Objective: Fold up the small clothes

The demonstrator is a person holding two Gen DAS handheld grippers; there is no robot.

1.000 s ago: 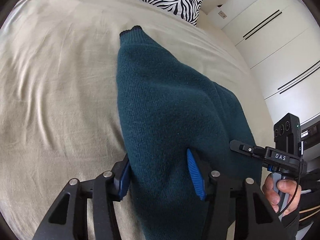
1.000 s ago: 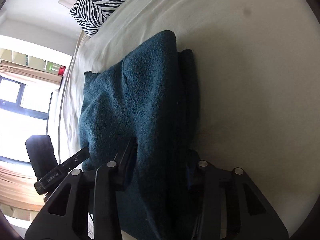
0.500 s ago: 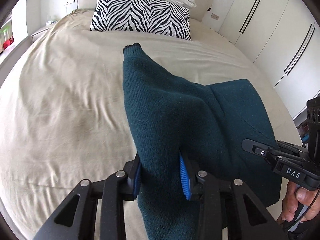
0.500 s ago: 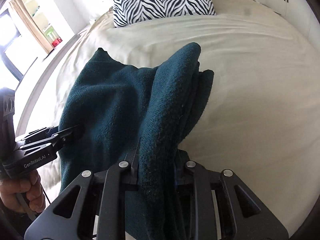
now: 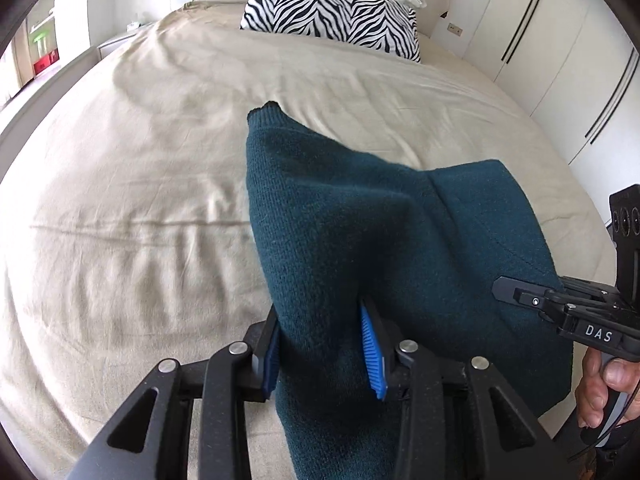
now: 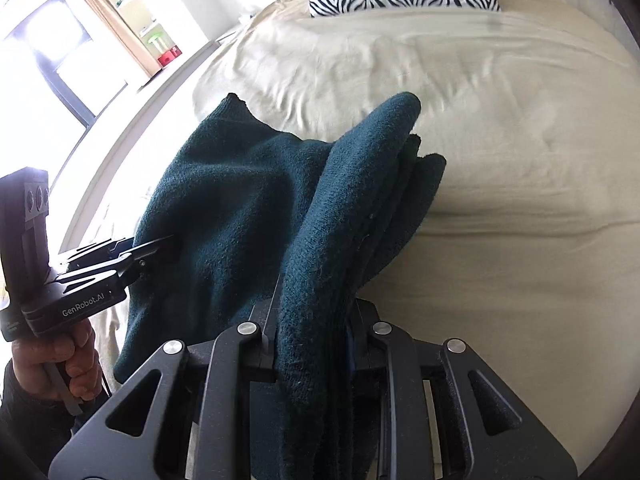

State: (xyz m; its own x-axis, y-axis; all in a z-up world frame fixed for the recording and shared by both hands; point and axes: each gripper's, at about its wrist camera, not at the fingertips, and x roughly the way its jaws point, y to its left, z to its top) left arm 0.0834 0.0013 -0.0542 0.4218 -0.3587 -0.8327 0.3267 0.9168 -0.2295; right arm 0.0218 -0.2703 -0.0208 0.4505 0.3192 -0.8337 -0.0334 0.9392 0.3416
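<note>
A dark teal knitted sweater hangs partly lifted over the beige bed, a cuffed corner pointing toward the pillow. My left gripper has a thick bunch of it between its blue pads; the jaws are opening slightly but still press on the fabric. In the right wrist view, my right gripper is shut on a folded, layered edge of the sweater. Each view shows the other gripper at the cloth's far side, the right gripper and the left gripper.
A zebra-striped pillow lies at the head of the bed, with white bedding piled behind it. White wardrobe doors line the right side. A bright window and curtain are on the left. A hand holds the other grip.
Both grippers have carried the sweater across the bed and slightly up. The right wrist view has rolled upright. Both jaws have narrowed on the fabric, which hangs more bunched.
</note>
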